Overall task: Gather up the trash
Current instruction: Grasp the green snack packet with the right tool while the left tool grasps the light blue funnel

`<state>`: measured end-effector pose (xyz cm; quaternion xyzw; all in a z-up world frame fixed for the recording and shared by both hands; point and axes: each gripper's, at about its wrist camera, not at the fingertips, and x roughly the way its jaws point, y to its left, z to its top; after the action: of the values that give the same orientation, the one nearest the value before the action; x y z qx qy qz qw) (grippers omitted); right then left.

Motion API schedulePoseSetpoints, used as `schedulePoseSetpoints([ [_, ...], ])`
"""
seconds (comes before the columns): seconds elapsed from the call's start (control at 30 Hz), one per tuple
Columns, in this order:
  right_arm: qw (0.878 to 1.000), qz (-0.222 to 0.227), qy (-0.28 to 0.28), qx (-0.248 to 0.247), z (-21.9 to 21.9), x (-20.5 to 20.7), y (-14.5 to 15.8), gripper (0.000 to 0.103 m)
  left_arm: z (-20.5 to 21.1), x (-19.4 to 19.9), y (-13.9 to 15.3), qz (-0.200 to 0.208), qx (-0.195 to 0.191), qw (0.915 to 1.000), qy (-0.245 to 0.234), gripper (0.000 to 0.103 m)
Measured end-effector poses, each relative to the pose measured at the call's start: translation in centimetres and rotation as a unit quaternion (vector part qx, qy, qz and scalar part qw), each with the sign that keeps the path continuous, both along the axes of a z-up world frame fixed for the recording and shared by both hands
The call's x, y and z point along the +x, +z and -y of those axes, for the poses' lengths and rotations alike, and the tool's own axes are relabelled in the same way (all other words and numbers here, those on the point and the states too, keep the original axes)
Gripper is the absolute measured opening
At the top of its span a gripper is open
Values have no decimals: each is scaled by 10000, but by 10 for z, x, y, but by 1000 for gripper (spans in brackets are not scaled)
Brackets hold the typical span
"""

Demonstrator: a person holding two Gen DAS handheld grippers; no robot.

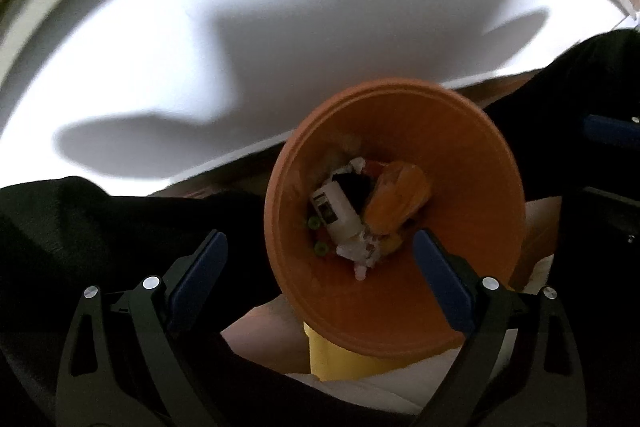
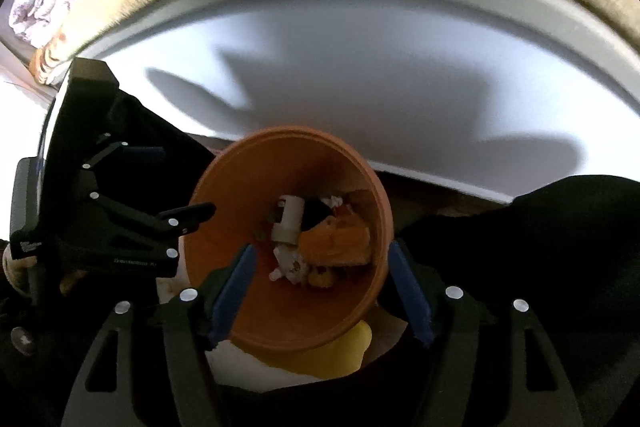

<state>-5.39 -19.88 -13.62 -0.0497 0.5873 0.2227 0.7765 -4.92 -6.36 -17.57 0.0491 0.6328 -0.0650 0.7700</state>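
Right hand-held gripper point(image 2: 320, 291): fingers spread wide, straddling the near rim of the round orange plastic bowl point(image 2: 360, 179) without visibly clamping it. Left hand-held gripper point(image 1: 320, 259): fingers likewise parted, released, one pad over the bowl's interior. Bowl contents: small white plastic bottle point(image 1: 336, 211), crumpled orange wrapper point(image 1: 396, 203), white scraps. Beyond: white surface point(image 1: 280, 7), its near edge just behind the bowl.

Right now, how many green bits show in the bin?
2 green bits lie low on the left of the orange bin's trash pile, beside the white bottle. More may be buried.
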Motion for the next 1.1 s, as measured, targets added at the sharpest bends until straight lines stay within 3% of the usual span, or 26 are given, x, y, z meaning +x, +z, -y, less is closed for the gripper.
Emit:
schedulePoseSetpoints([
  [0.1,9994,337,8,61,1,-6,25,70,-3,-12,21,363,-109,9993,-19,92],
  [0.17,9985,517,45,166,6,-9,46,71,-5,-22,45,818,-195,9964,-54,92],
  [0.3,9948,671,-30,763,17,-1,89,72,-8,-31,83,1463,-372,9885,-91,92],
  [0.47,9853,987,-318,1354,33,40,149,77,-12,-15,138,2276,-441,9728,-33,92],
  [0.63,9743,1588,-894,1323,56,111,196,78,-23,24,168,2767,-410,9598,223,92],
  [0.77,9607,1646,-1643,1515,81,185,206,79,-34,68,181,2959,-204,9527,668,92],
  [0.9,9428,1407,-2543,1631,106,265,197,80,-51,107,183,2951,-303,9484,1122,92],
  [1.0,9201,1019,-3252,1933,125,316,181,80,-62,118,183,2924,-393,9463,1324,92],
  [1.1,8886,656,-3976,2192,140,355,162,80,-71,127,179,2894,-377,9450,1476,92],
])
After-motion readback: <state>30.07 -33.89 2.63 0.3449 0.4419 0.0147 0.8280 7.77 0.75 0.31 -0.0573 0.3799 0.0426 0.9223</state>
